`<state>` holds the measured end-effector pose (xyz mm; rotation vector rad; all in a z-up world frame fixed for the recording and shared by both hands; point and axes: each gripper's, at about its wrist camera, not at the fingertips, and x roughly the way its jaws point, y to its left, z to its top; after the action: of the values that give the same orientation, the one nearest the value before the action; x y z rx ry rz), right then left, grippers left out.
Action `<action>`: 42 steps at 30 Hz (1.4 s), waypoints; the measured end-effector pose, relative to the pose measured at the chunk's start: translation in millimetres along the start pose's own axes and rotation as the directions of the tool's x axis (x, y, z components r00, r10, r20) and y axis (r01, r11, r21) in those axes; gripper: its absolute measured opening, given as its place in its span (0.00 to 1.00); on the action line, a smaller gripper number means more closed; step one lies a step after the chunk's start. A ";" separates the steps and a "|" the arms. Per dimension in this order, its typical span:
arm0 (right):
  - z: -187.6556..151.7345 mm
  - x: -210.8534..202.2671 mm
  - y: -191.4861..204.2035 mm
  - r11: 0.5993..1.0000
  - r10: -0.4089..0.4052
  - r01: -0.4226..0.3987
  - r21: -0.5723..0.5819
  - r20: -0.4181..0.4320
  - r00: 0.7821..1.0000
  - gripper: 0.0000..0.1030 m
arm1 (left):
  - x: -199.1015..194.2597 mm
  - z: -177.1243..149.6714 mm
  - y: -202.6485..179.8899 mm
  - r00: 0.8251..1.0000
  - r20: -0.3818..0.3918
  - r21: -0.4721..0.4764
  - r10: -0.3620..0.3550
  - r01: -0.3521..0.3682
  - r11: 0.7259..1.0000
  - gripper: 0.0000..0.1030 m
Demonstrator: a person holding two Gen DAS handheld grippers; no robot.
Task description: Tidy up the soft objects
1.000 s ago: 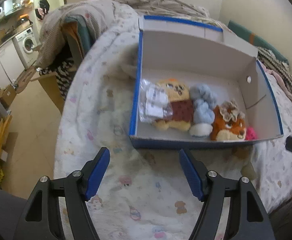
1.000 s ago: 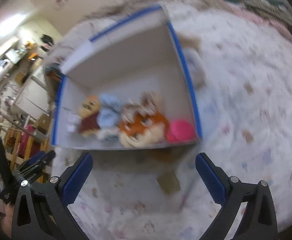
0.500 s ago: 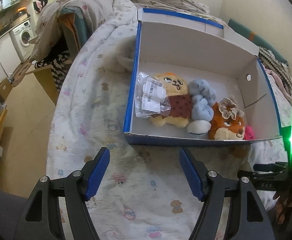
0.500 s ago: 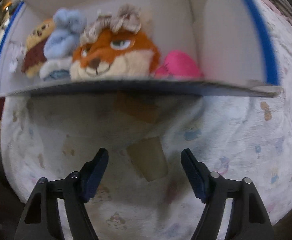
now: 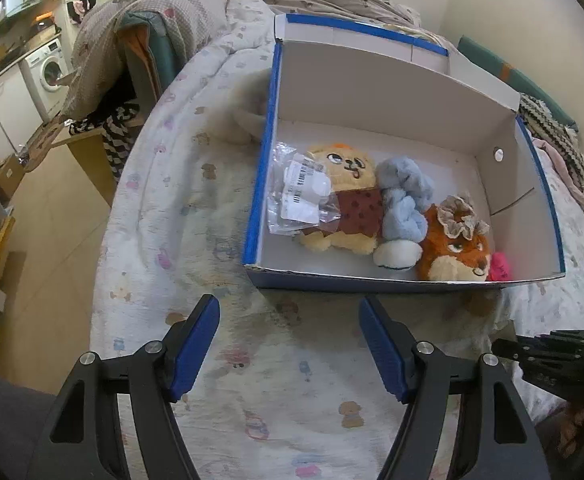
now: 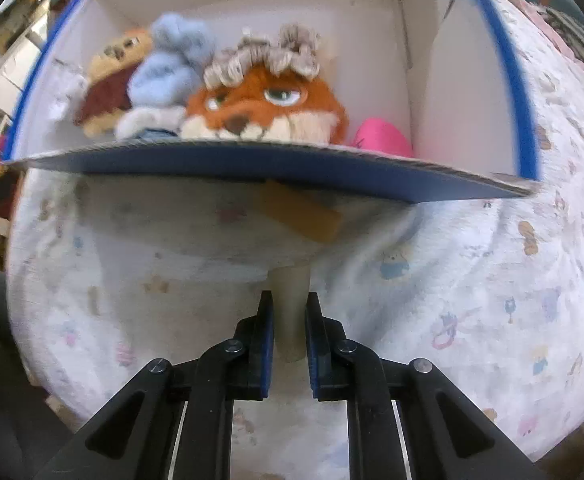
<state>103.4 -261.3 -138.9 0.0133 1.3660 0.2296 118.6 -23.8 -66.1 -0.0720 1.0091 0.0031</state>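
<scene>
A white box with blue edges (image 5: pixel 412 92) lies on the patterned bedspread (image 5: pixel 195 208). Inside it, left to right, are a clear plastic bag (image 5: pixel 300 196), a yellow plush (image 5: pixel 348 184), a light blue plush (image 5: pixel 406 200), an orange fox plush (image 5: pixel 456 248) and a pink soft thing (image 5: pixel 500 268). My right gripper (image 6: pixel 289 308) is shut on a small tan soft piece (image 6: pixel 289 284) that lies on the bedspread just in front of the box's front wall (image 6: pixel 251 164). My left gripper (image 5: pixel 289 344) hangs open over the bedspread, short of the box, with nothing between its fingers.
An orange-tan piece (image 6: pixel 304 216) sticks out from under the box front. The bed's edge drops to a wooden floor (image 5: pixel 51 216) on the left. A blanket-draped chair (image 5: pixel 131 40) stands beyond it. Folded blankets (image 5: pixel 552 128) lie to the right of the box.
My right gripper dropped toward the bedspread in front of the box and its wide-open jaws shut on the tan piece. The left gripper stayed where it was, still open.
</scene>
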 end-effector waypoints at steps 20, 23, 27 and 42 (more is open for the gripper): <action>26.5 -158.4 -63.9 0.970 0.197 -0.241 0.012 0.539 0.819 0.15 | -11.3 -4.1 -21.5 0.998 0.035 0.060 0.050 -0.052 0.997 0.67; 28.2 -156.7 -84.0 0.950 0.207 -0.303 0.079 0.567 0.797 0.15 | -12.8 -4.2 -37.3 0.999 0.048 0.054 0.025 -0.028 0.998 0.67; 28.6 -156.4 -94.3 0.930 0.221 -0.349 0.115 0.584 0.781 0.15 | -4.8 -12.1 -71.3 0.997 0.068 0.051 -0.041 0.038 0.998 0.67; 39.9 -137.4 -99.3 0.931 0.216 -0.339 0.136 0.542 0.812 0.15 | 96.4 -29.0 -213.8 0.986 -0.107 0.242 -0.127 0.150 0.959 0.67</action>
<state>132.2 -376.8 -11.8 0.4467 0.8312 0.2908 153.2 -241.9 -150.4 0.0881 1.0859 -0.2576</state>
